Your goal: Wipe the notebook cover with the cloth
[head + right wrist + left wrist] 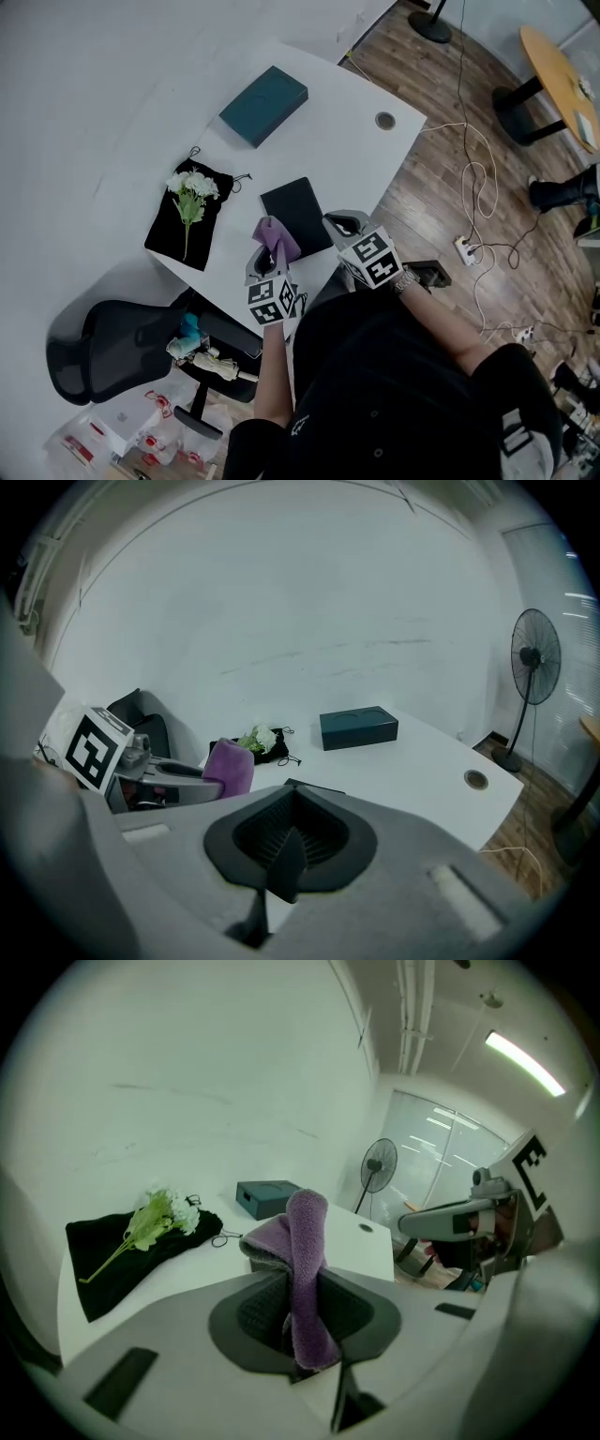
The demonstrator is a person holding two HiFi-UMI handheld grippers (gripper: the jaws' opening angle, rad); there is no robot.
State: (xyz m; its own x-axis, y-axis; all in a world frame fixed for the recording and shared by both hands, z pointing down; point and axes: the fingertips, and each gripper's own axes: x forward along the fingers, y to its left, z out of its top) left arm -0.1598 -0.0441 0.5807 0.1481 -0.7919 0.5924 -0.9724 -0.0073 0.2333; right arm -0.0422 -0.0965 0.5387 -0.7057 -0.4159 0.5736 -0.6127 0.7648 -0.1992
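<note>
The left gripper [302, 1330] has its jaws closed on the purple cloth [305, 1260], which stands up between them. The right gripper [281, 860] has its jaws pressed together with nothing in them. The black notebook [296, 216] lies flat near the front edge of the table [356, 131], just beside both grippers; bare white surface separates it from the teal box [263, 104] at the far edge and the black pouch [169, 230] at the left edge

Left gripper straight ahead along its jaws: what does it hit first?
Probably the notebook: the left gripper, shut on the cloth, points at its near left corner. Height unclear; if it passes above, the teal box is next.
</note>
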